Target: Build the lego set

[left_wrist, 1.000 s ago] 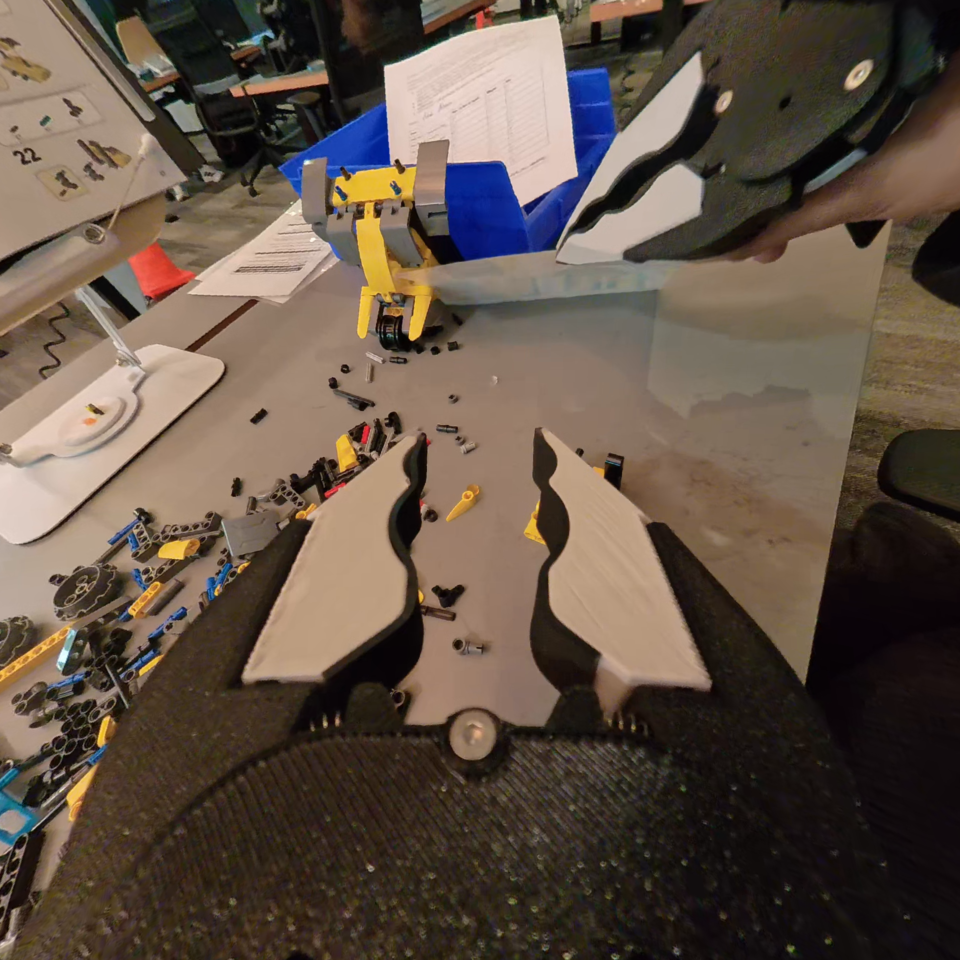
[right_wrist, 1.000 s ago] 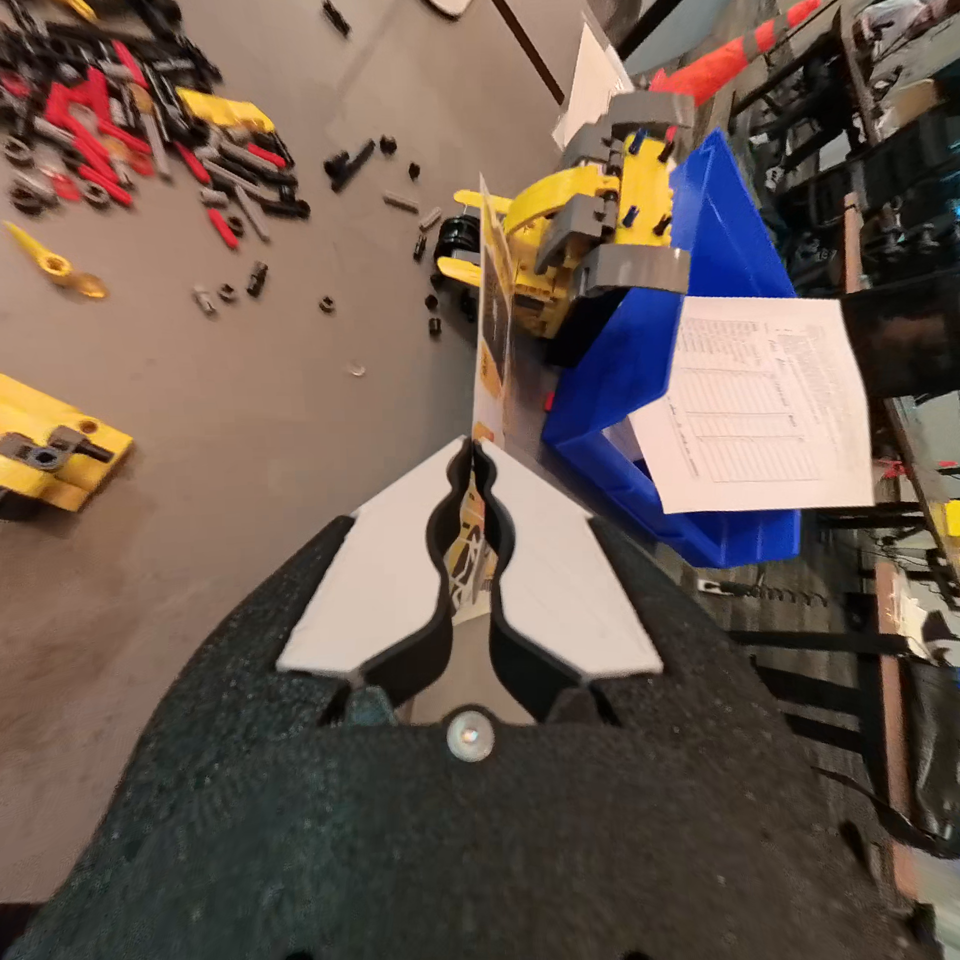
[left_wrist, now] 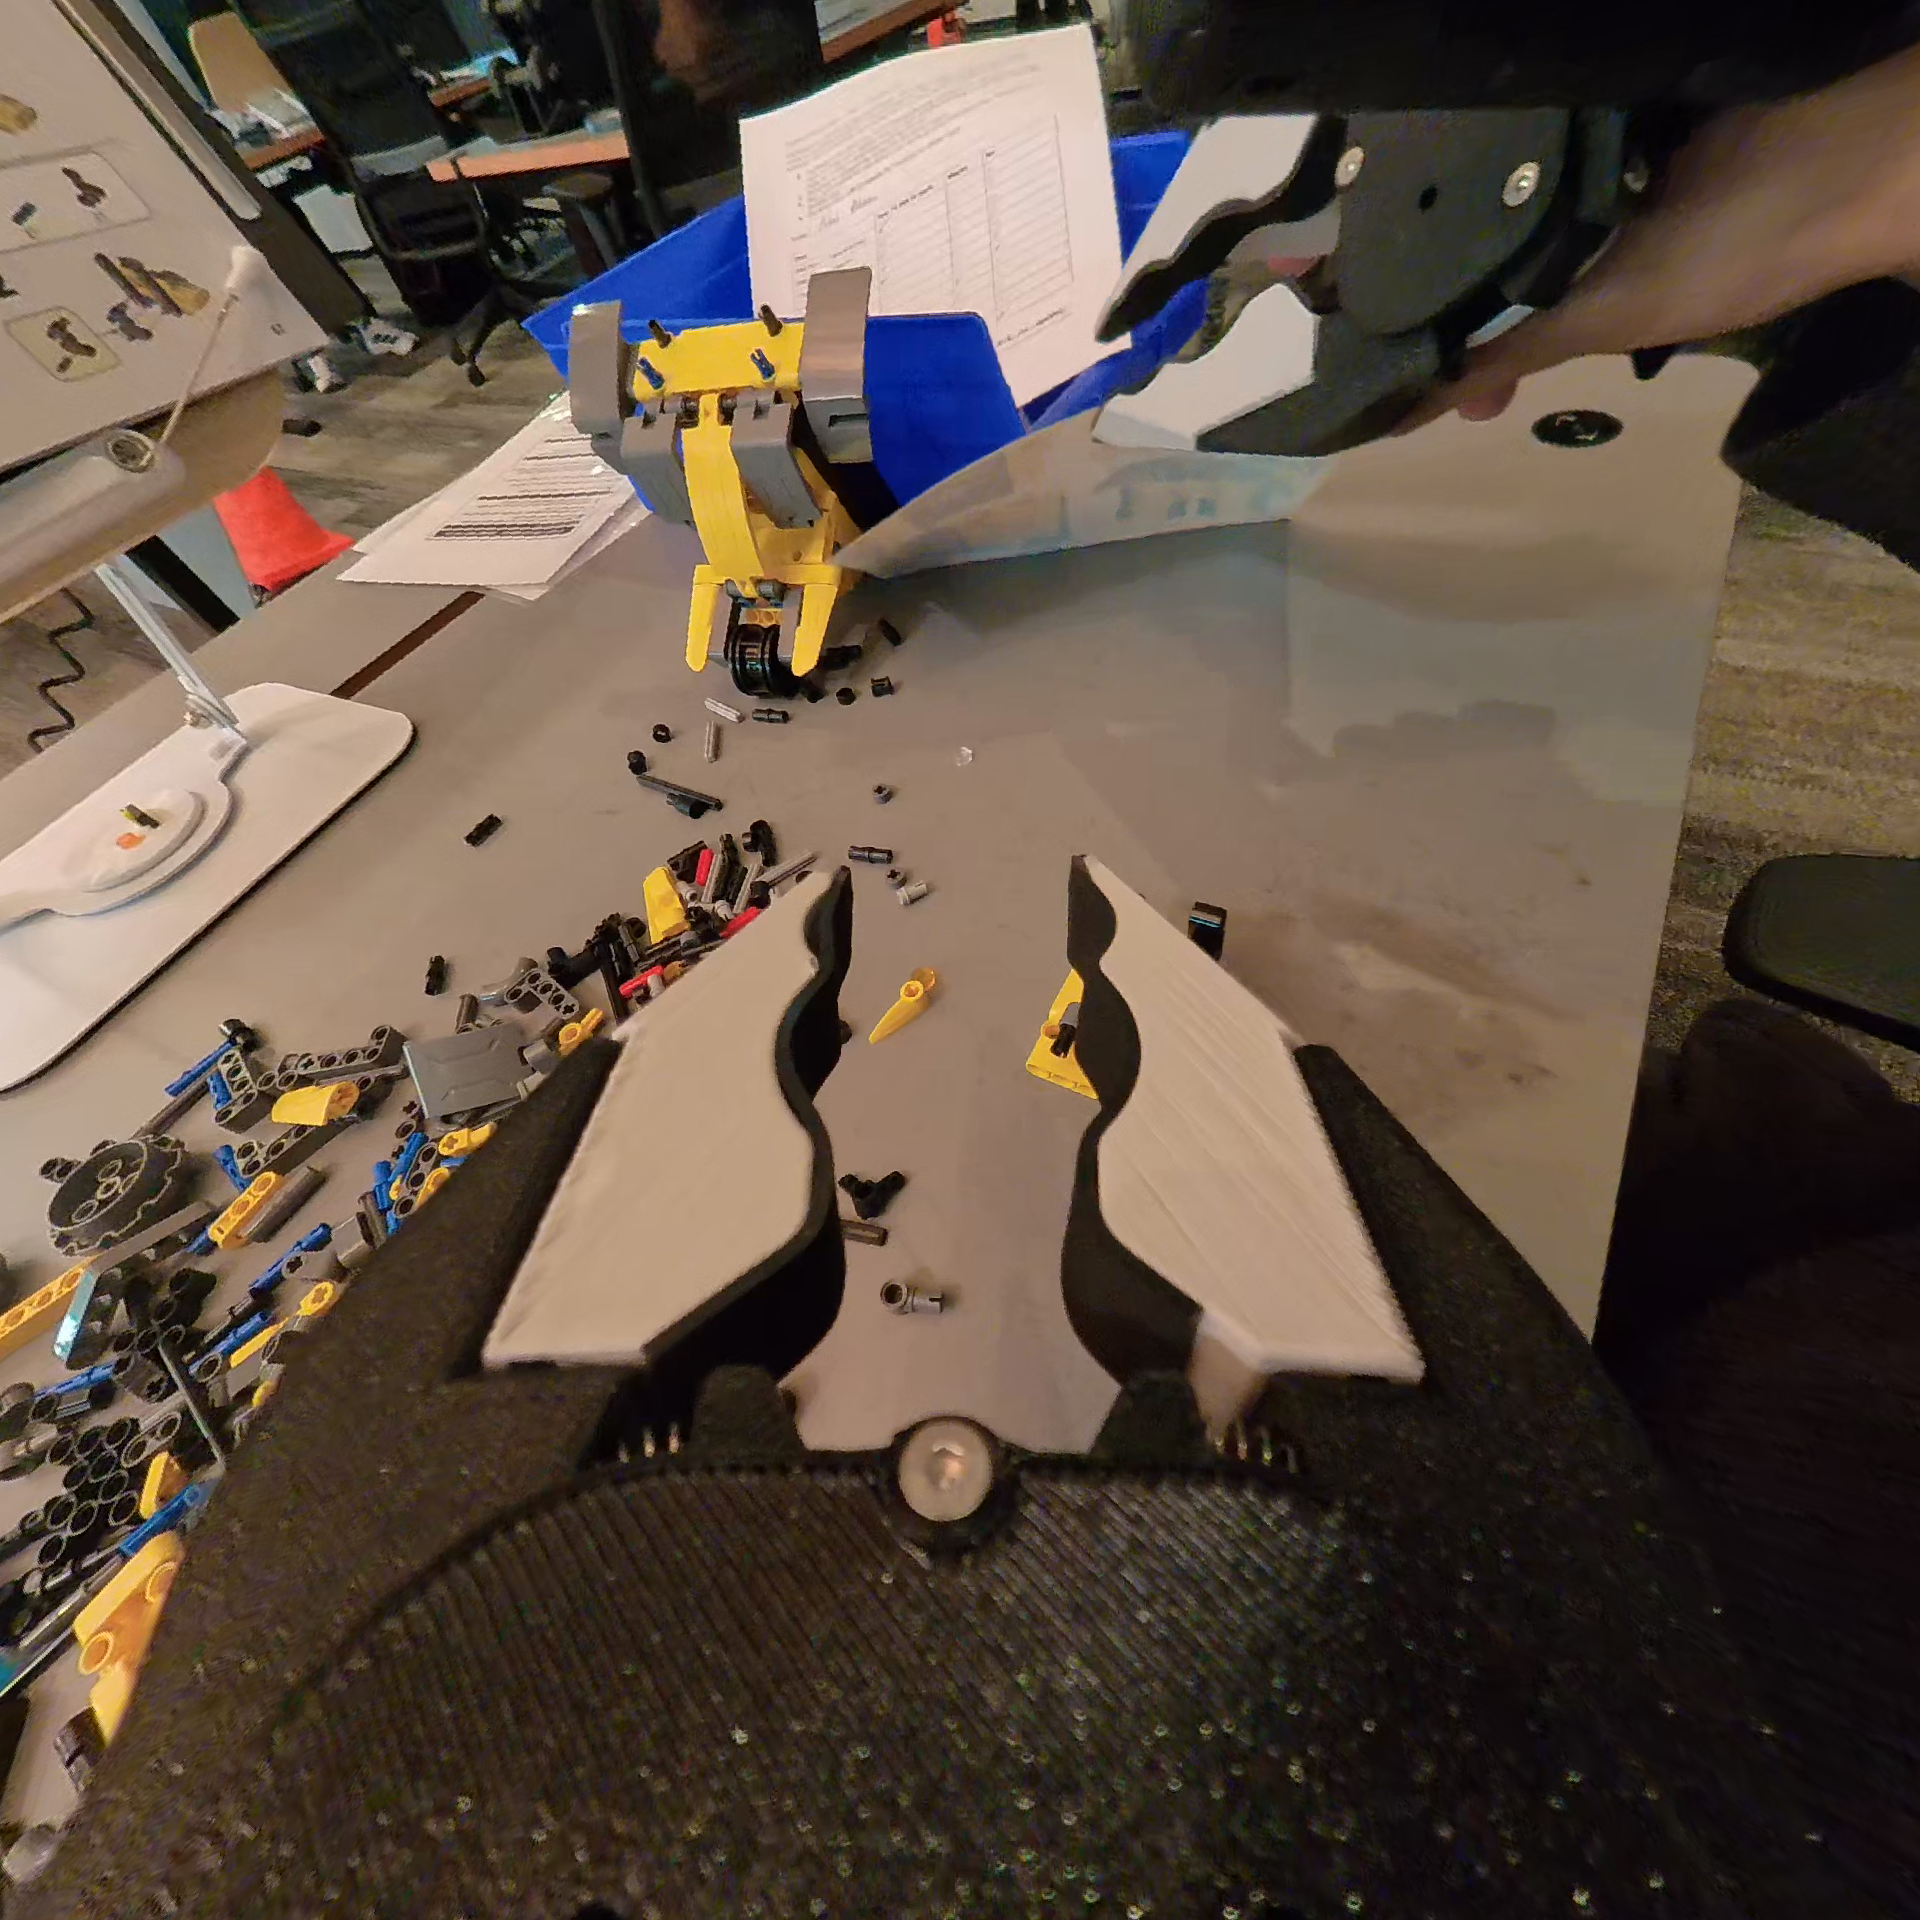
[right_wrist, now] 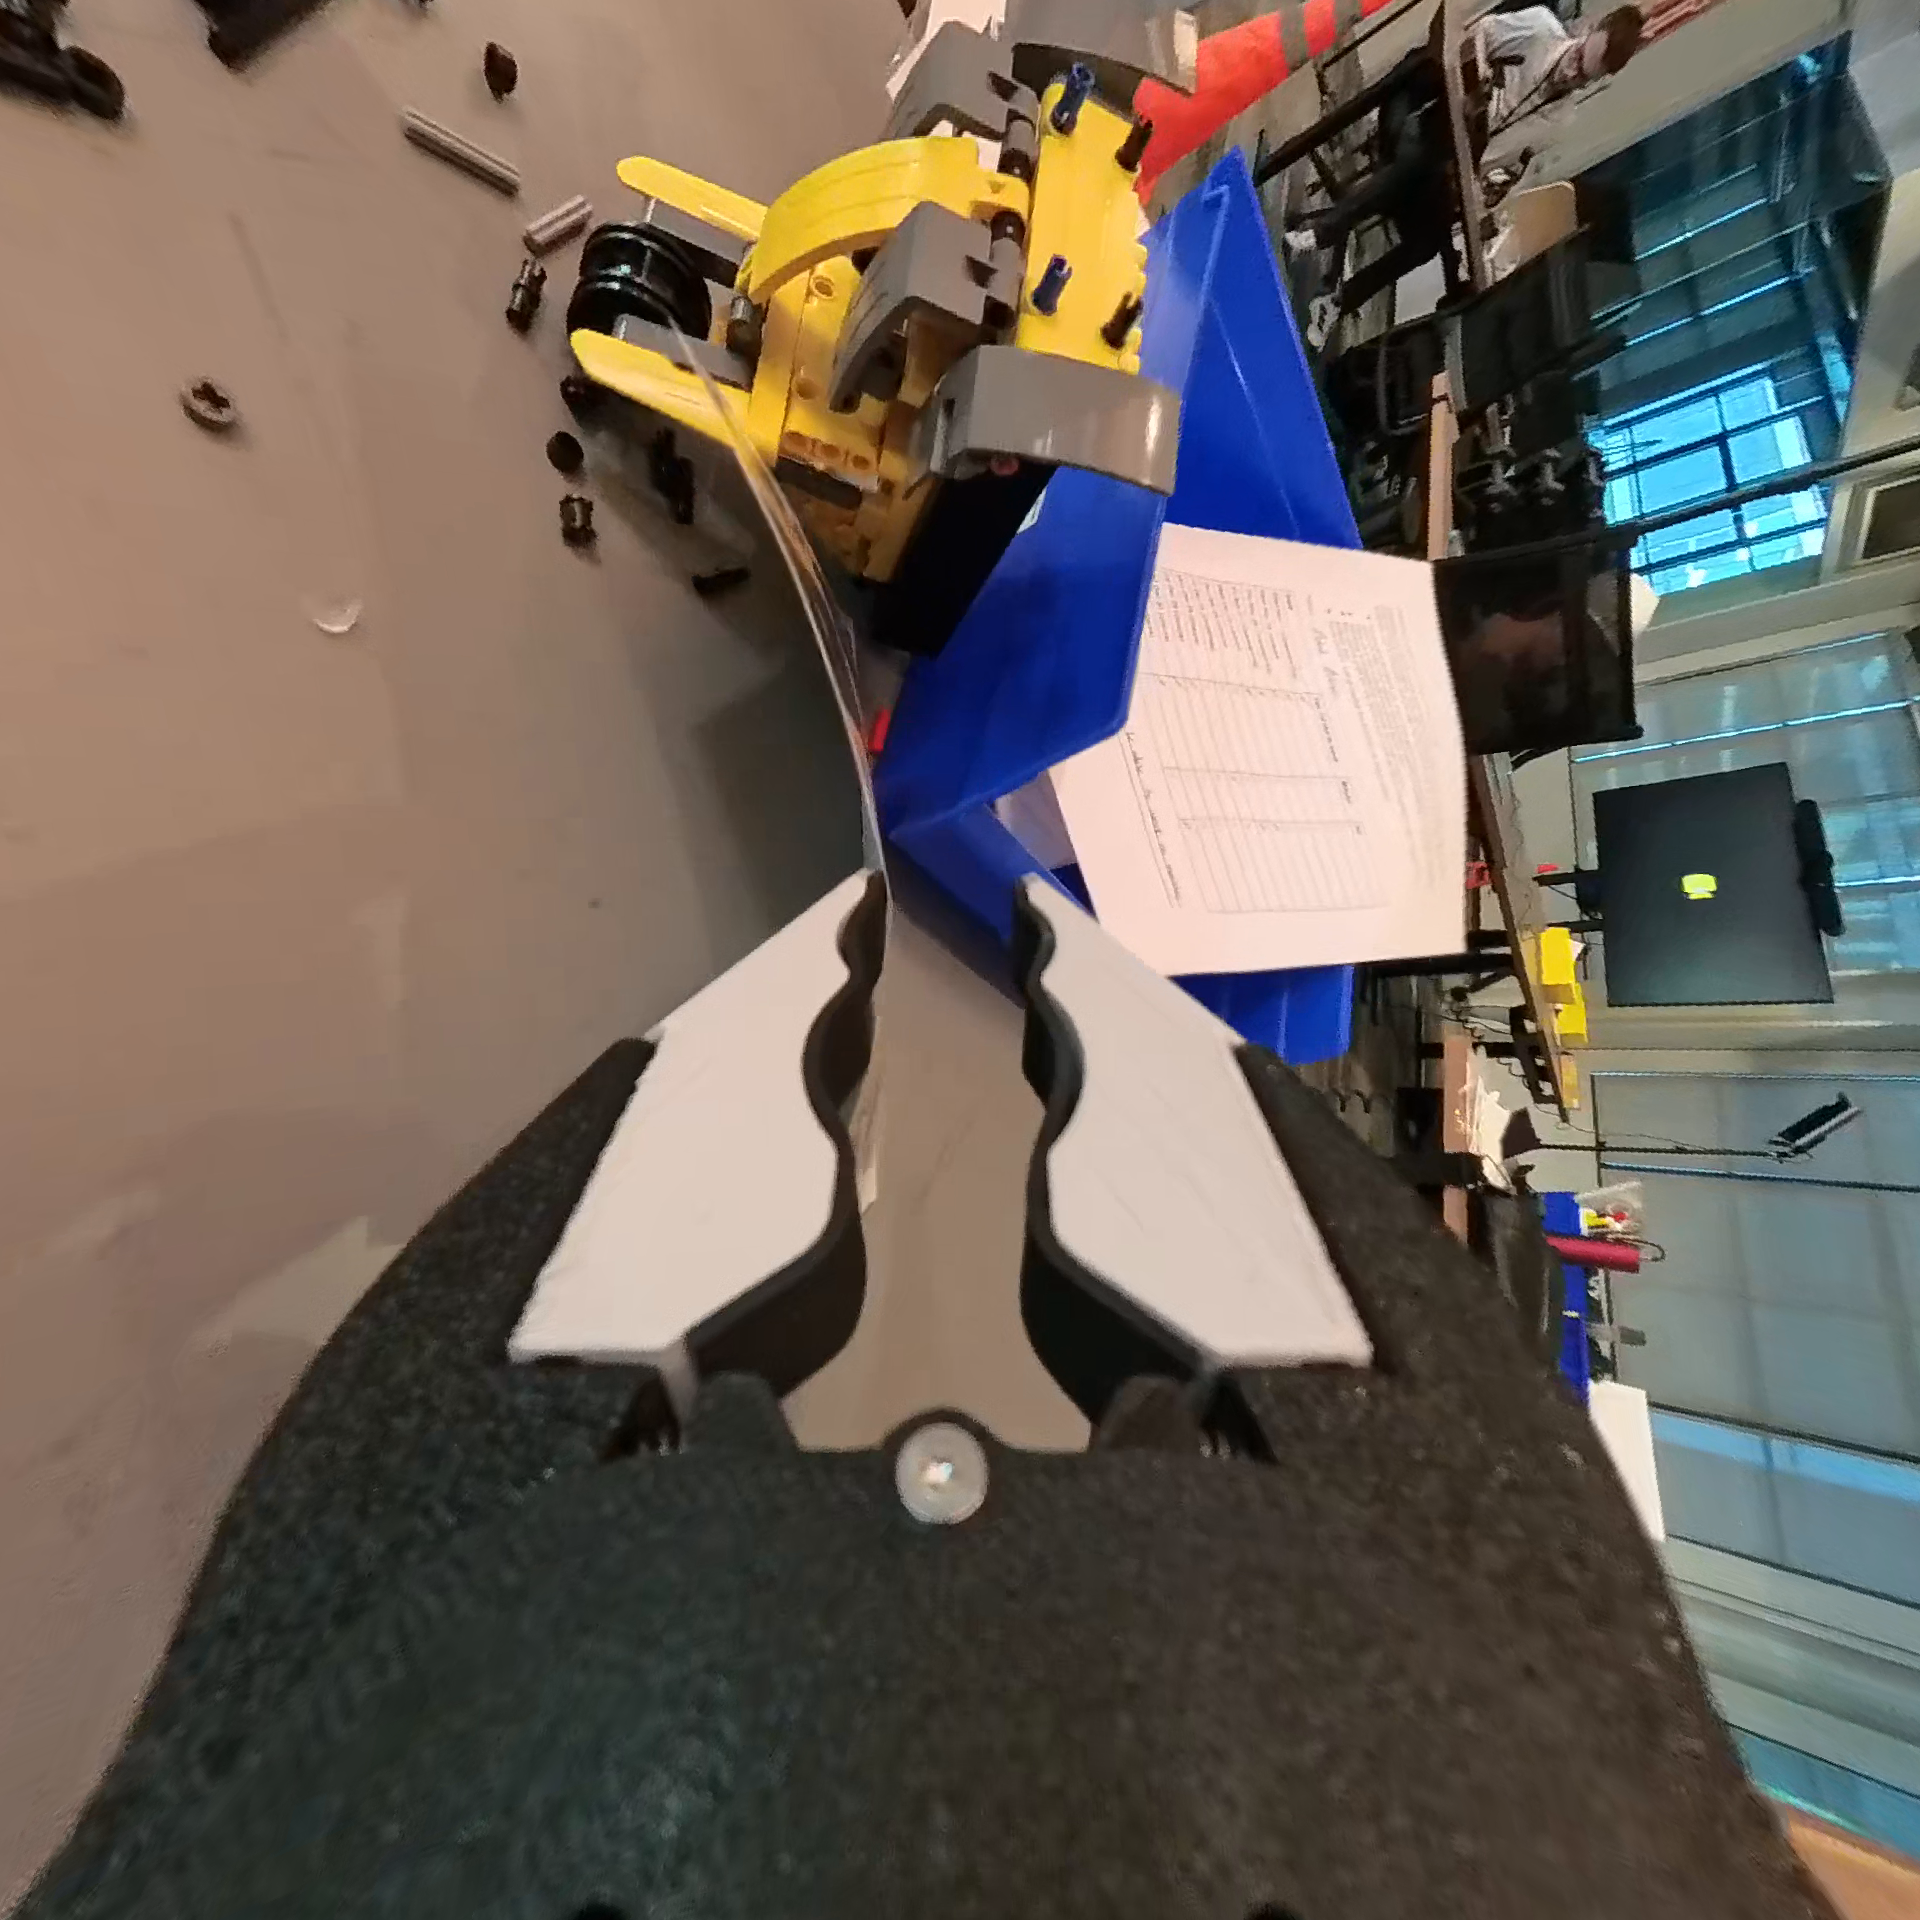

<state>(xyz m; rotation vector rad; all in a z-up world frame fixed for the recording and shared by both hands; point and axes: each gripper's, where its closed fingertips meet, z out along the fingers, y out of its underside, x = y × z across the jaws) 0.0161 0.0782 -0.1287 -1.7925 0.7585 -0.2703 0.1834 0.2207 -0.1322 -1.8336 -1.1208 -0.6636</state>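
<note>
My left gripper (left_wrist: 958,873) hangs low over the grey table (left_wrist: 1195,727), on the near side of the yellow model (left_wrist: 743,447), with its jaws spread wide and nothing between them. Under the gap lie a few small black and grey pins and one yellow pointed piece (left_wrist: 904,1003). A thick scatter of loose bricks (left_wrist: 312,1122) spreads out to the near left of the model. My right gripper (right_wrist: 945,883) is up to the right of the model, turned on its side, and its jaws stand apart as well. A thin glossy sheet (left_wrist: 1091,509) runs between them. In the right wrist view its edge lies against one finger (right_wrist: 727,1122) and clear of the other, so I am not clamping it. It only rests there. The sheet bows upward from the table, and its far corner touches, or comes very near, the model's front fork. I cannot tell which. The model leans nose down against a blue bin (left_wrist: 914,384) just behind it, its black wheel on the table. A printed paper (left_wrist: 935,208) stands up in the bin, behind the model. A white stand base (left_wrist: 156,821) sits well to the model's left.
</note>
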